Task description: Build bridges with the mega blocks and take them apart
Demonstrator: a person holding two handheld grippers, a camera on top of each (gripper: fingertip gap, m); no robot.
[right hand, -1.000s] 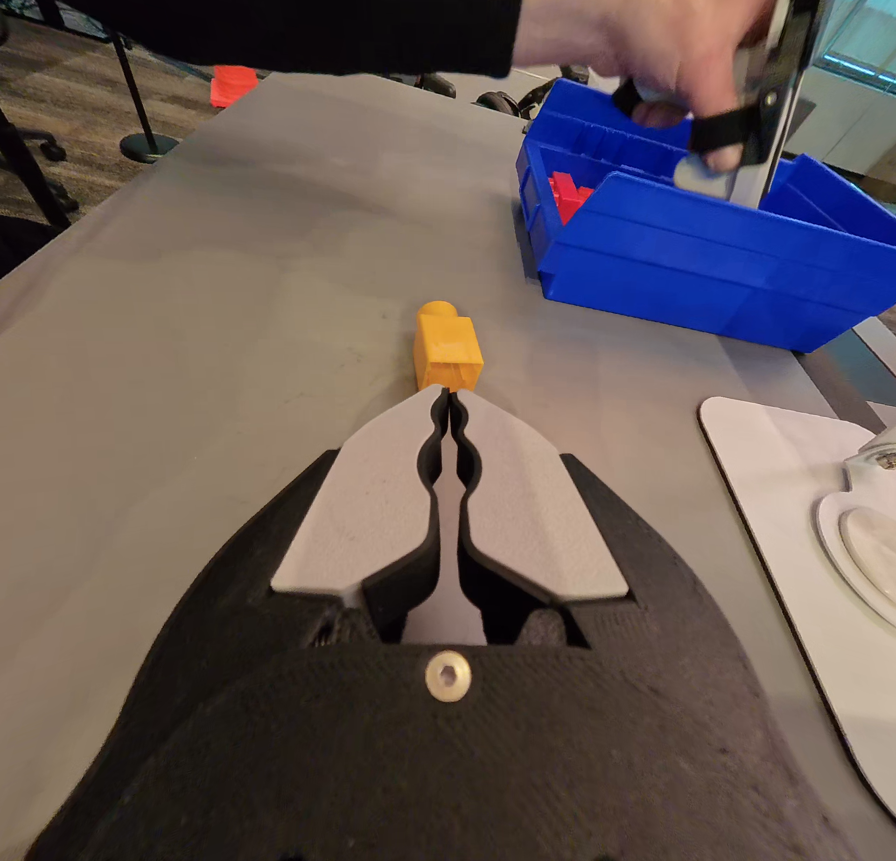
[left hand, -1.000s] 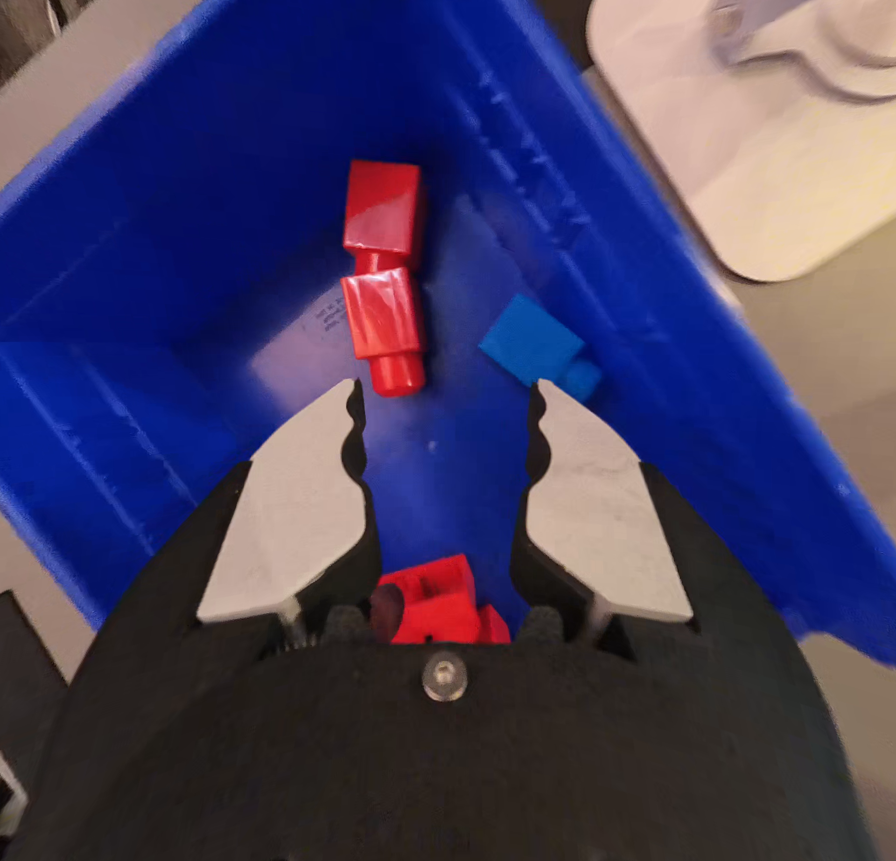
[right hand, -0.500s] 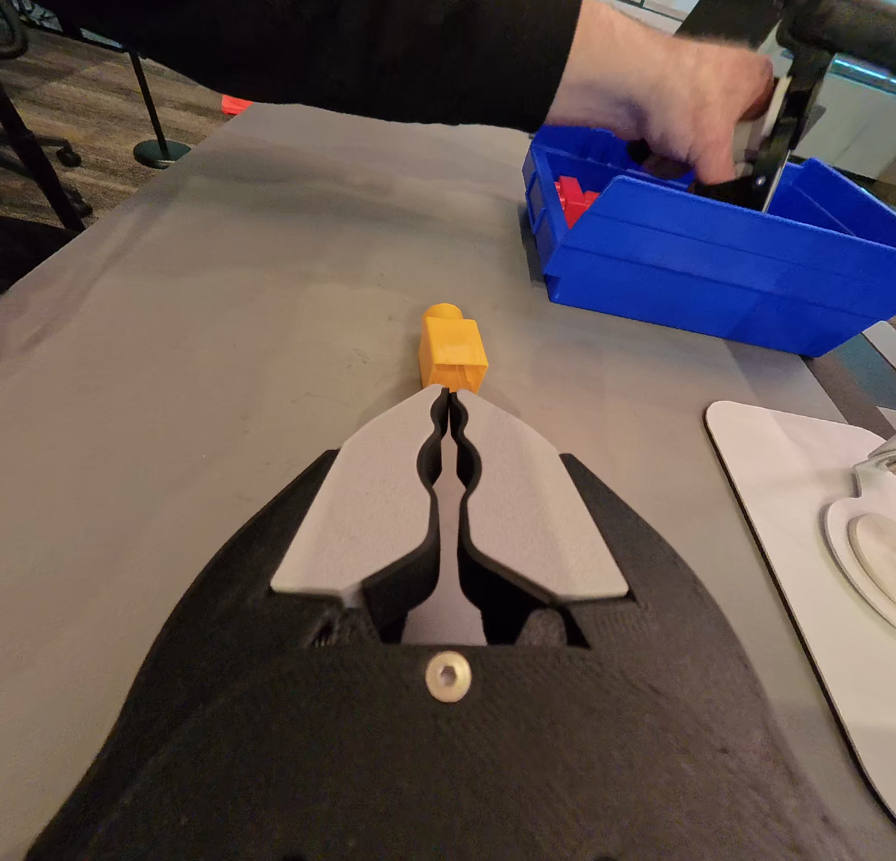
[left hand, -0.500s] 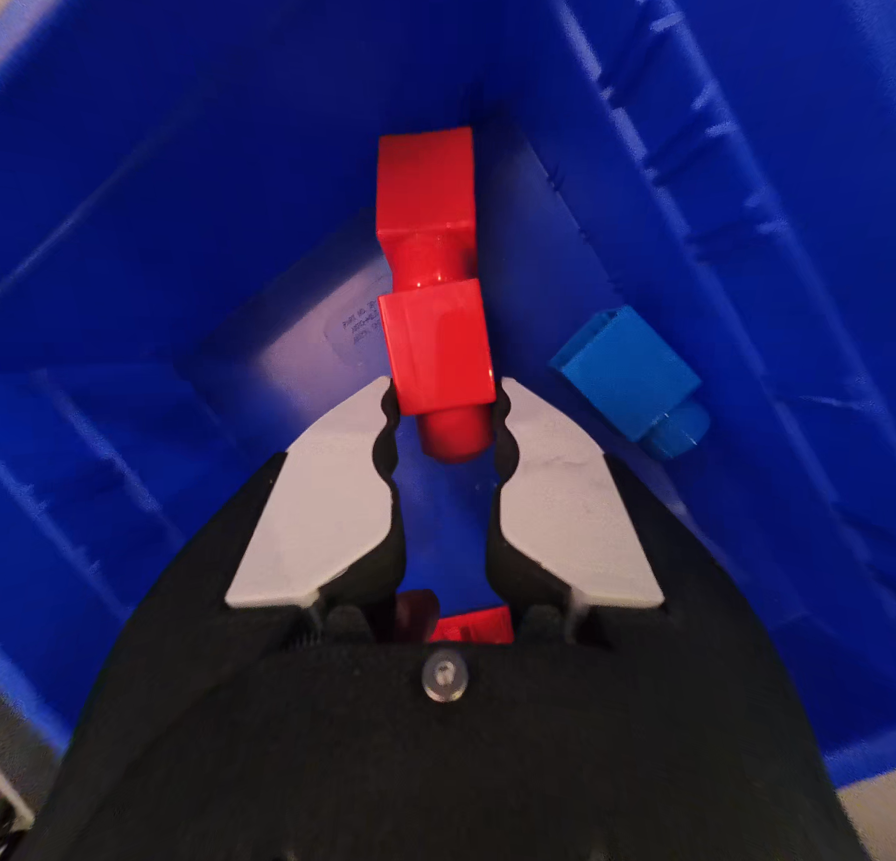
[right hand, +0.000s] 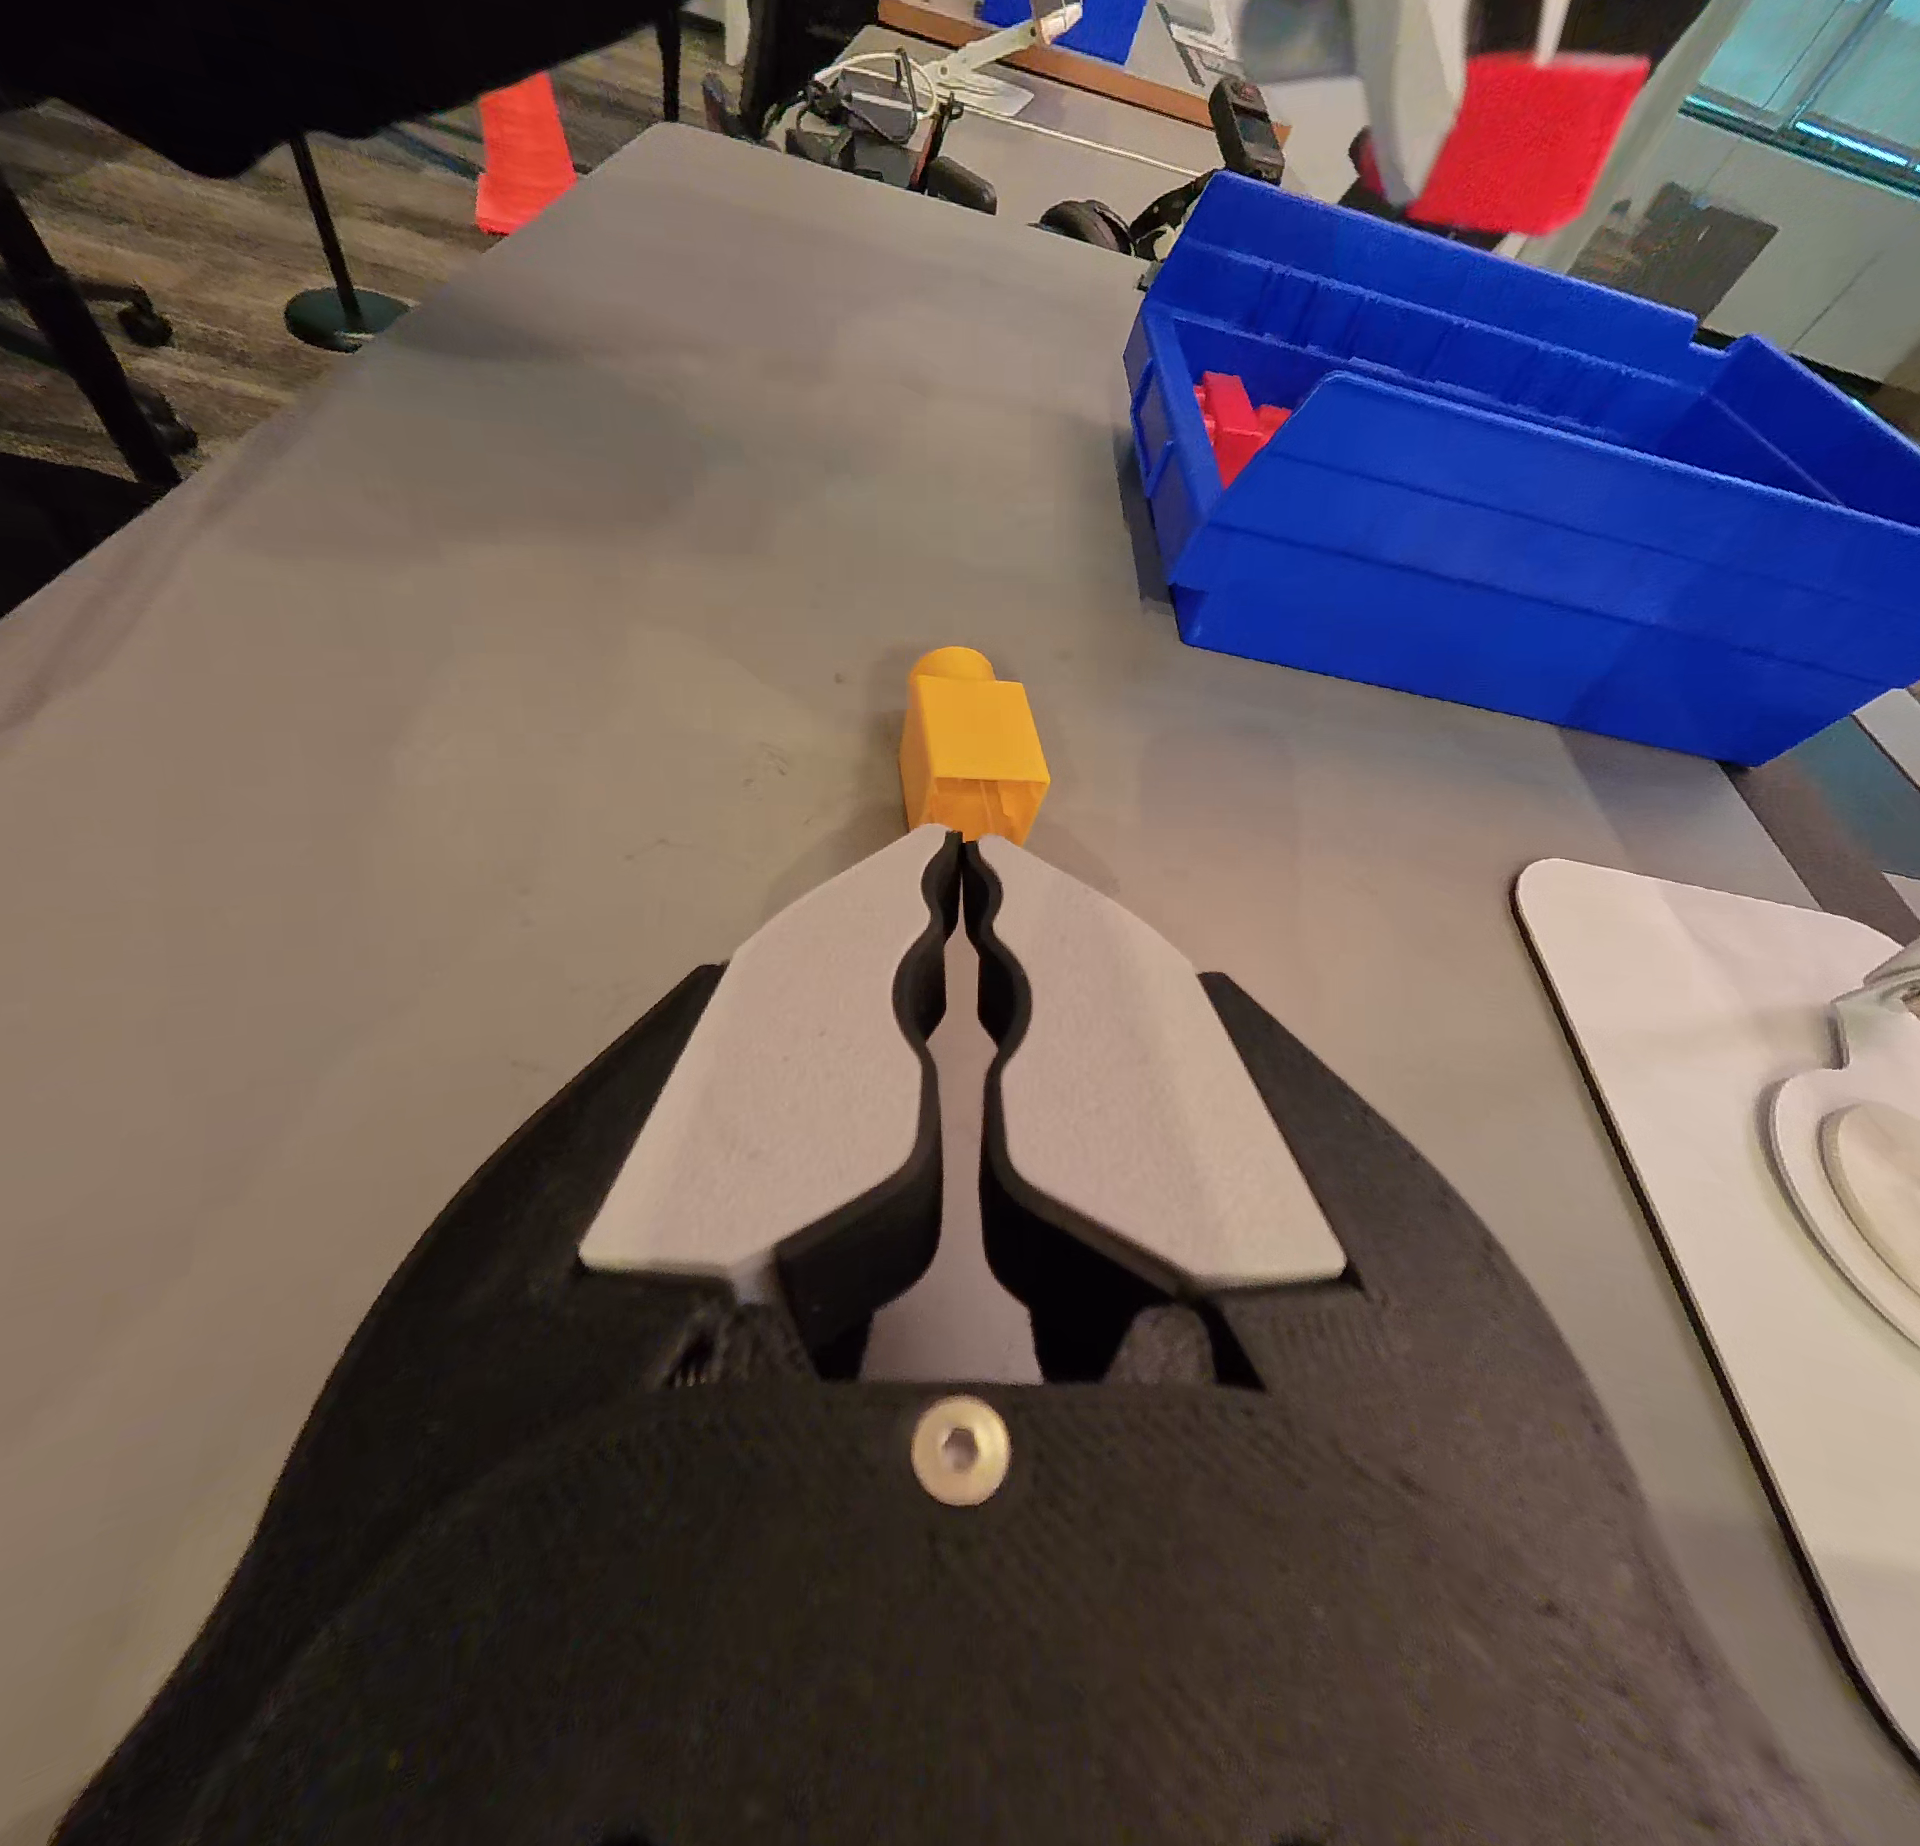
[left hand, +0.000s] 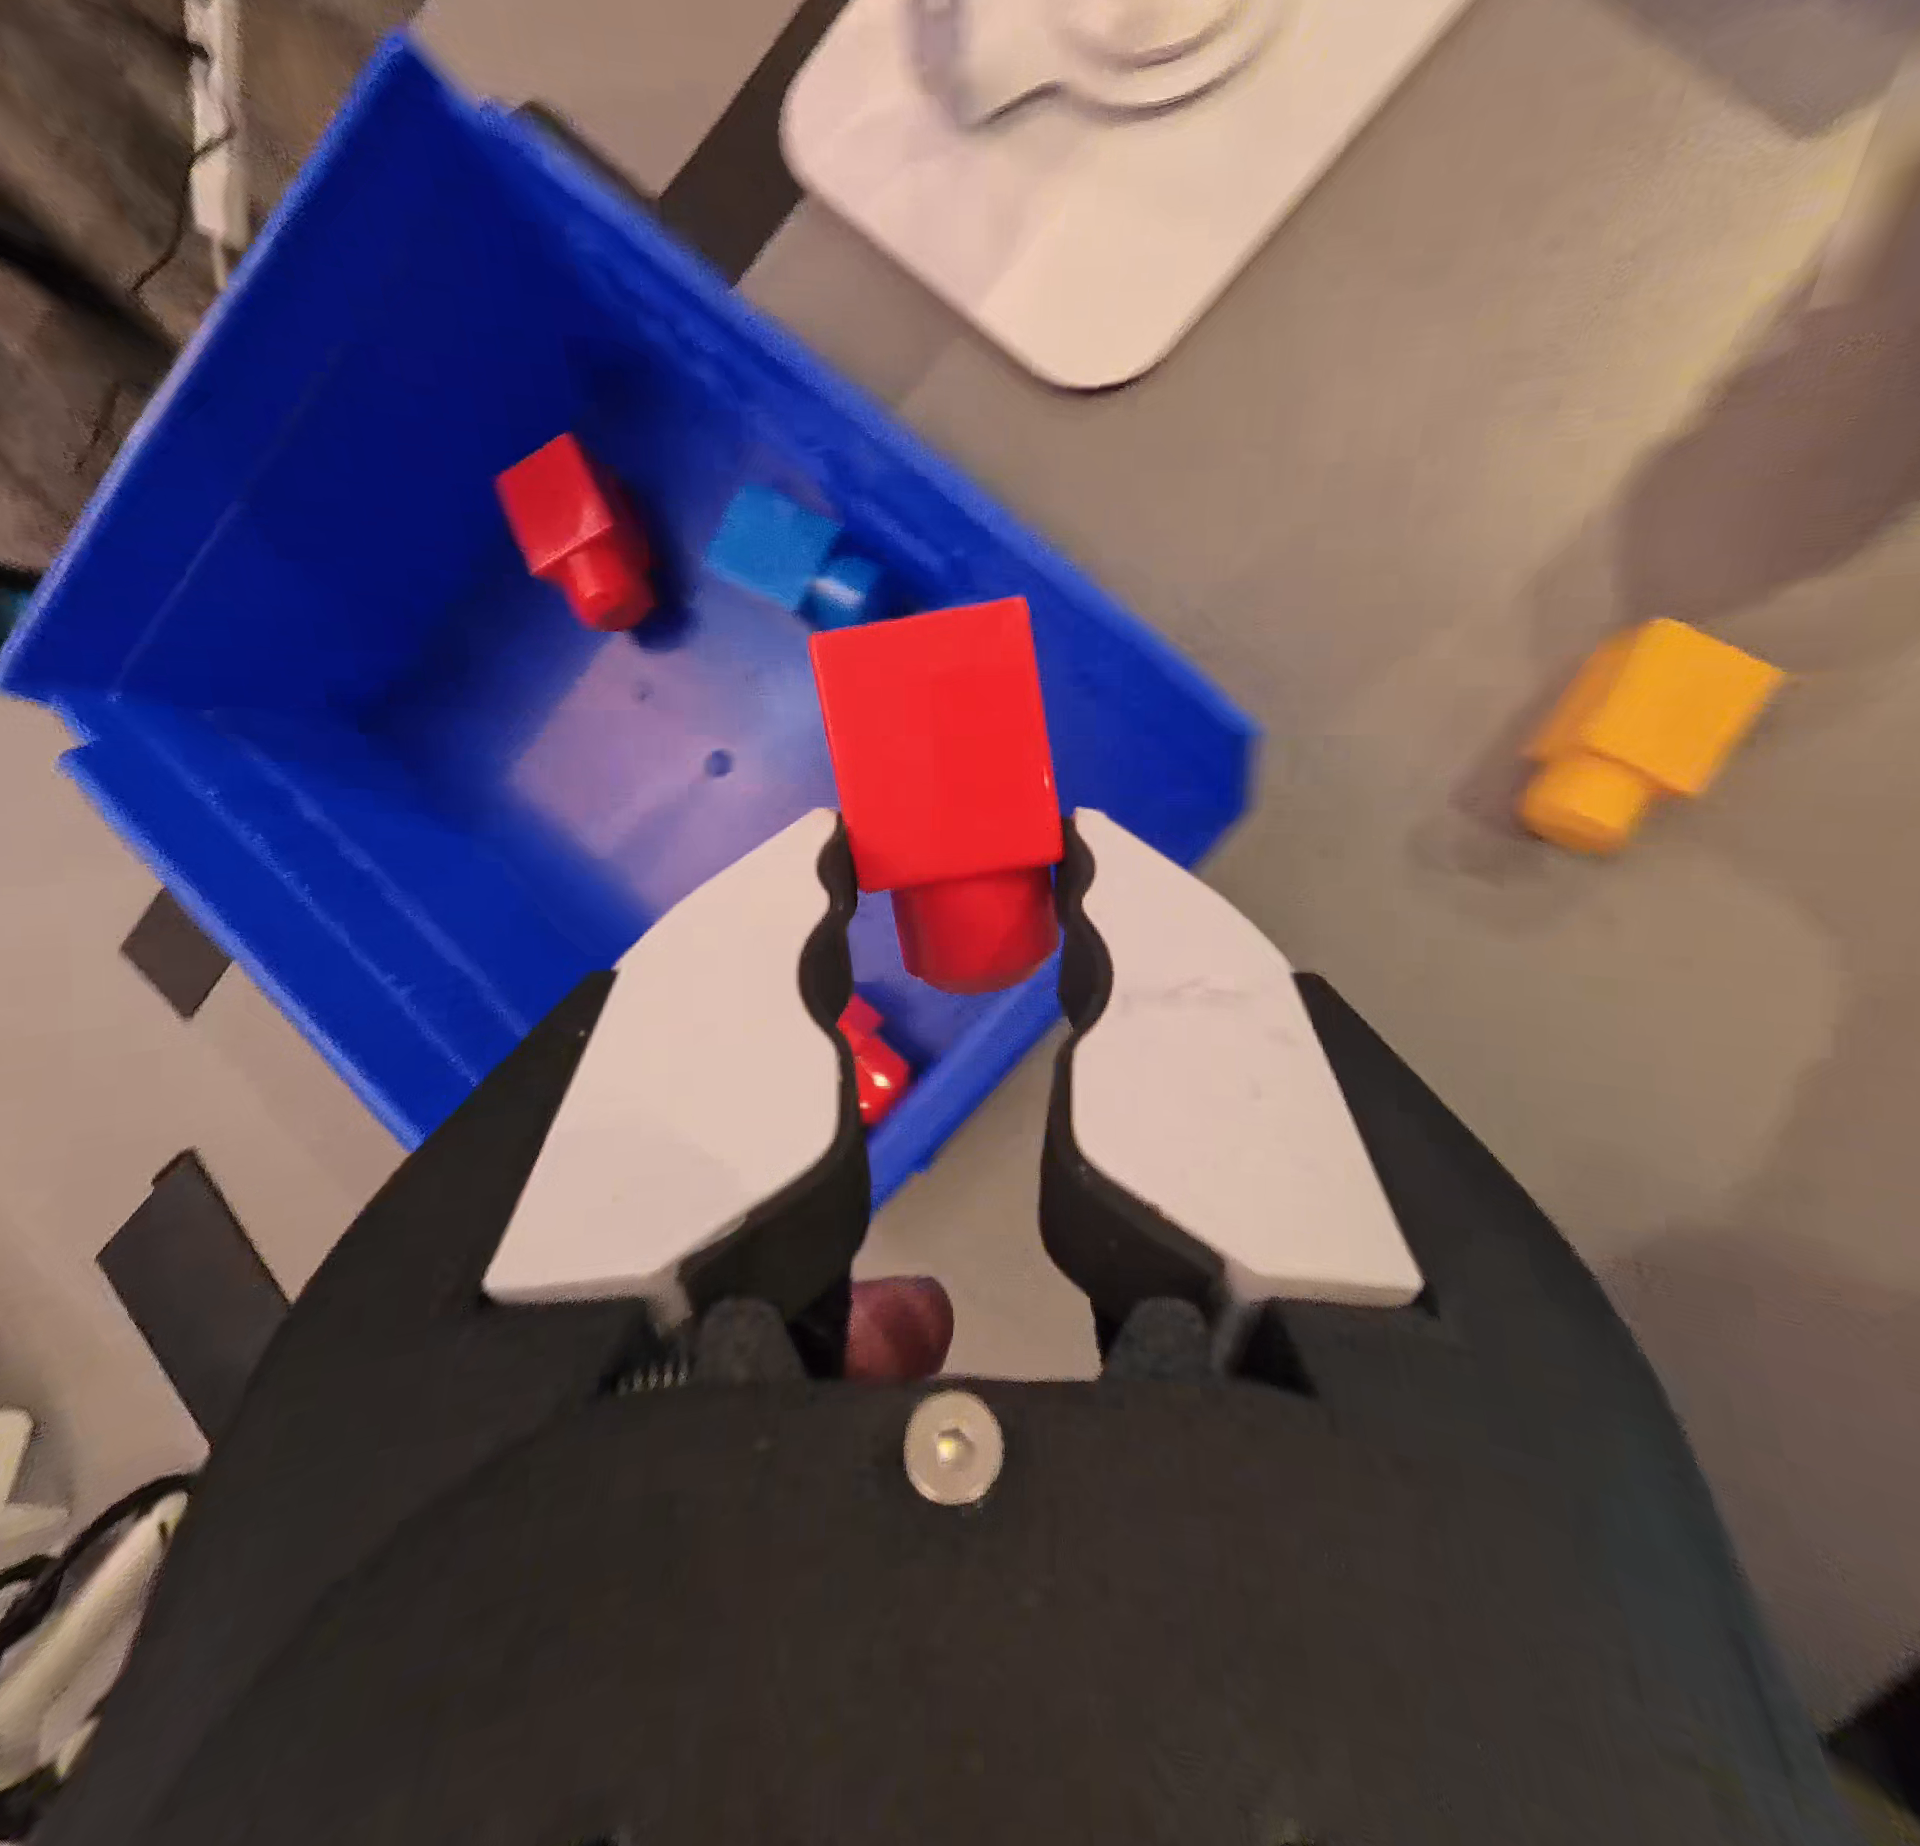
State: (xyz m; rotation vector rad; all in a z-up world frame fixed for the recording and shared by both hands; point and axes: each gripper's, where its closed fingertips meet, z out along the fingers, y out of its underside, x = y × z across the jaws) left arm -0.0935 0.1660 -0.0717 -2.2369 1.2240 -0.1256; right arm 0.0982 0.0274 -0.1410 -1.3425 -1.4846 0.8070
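My left gripper [left hand: 951, 830] is shut on a red block [left hand: 935, 747], its pads pressing the block's lower sides, and holds it in the air above the blue bin [left hand: 312, 446]. The stud end points back toward me. The right wrist view shows this red block [right hand: 1527, 139] high above the bin [right hand: 1507, 570]. In the bin lie another red block [left hand: 577, 534], a blue block [left hand: 774, 549] and a small red piece [left hand: 873, 1064]. My right gripper [right hand: 958, 840] is shut with nothing between its pads, its tips at the open end of a yellow block [right hand: 971, 747] lying on the grey table.
The yellow block [left hand: 1642, 731] lies on the table right of the bin. A white board [right hand: 1714, 1017] with a clear object on it lies at the right. An orange cone [right hand: 520, 155] and another table stand beyond the far edge. My hands' fingertips stand some 25 cm from each other.
My left gripper closed on the near red block in the bin, pulled it off the other red block and lifted it out above the bin. My right gripper has stayed shut by the yellow block.
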